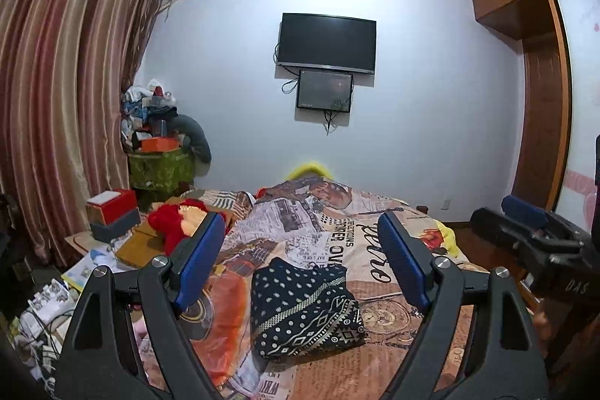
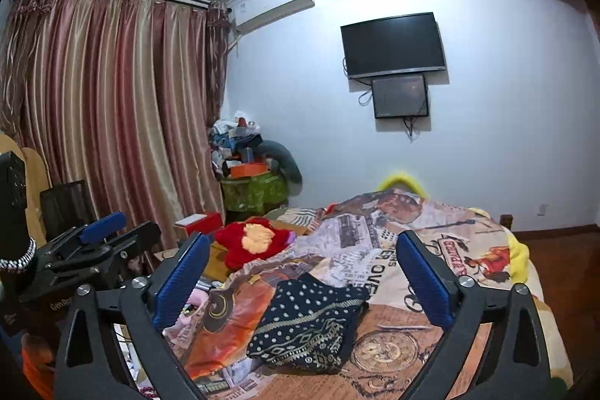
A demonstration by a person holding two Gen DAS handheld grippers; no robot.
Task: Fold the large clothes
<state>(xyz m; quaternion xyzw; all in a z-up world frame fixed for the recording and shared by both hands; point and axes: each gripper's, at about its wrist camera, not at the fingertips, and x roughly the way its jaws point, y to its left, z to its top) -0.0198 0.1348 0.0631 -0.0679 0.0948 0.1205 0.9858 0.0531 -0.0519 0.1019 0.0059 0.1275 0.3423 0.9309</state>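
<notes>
A dark navy garment with white dots and a geometric band (image 1: 303, 310) lies folded into a compact pile on the bed (image 1: 393, 362), also seen in the right wrist view as the same folded garment (image 2: 307, 321). My left gripper (image 1: 303, 265) is raised above the bed, open, its blue pads wide apart with nothing between them. My right gripper (image 2: 303, 276) is likewise lifted clear of the cloth and open, empty. Each gripper shows at the edge of the other's view: the right gripper (image 1: 532, 231) at the right, the left gripper (image 2: 97, 242) at the left.
The bed carries a newspaper-print cover (image 2: 375, 242). A red plush item (image 1: 176, 223) and boxes (image 1: 112, 212) sit left of the bed. Striped curtains (image 1: 56, 100) hang left, a cluttered stack (image 1: 161, 137) fills the corner, a wall television (image 1: 326, 41) faces me, a wooden wardrobe (image 1: 540, 100) stands right.
</notes>
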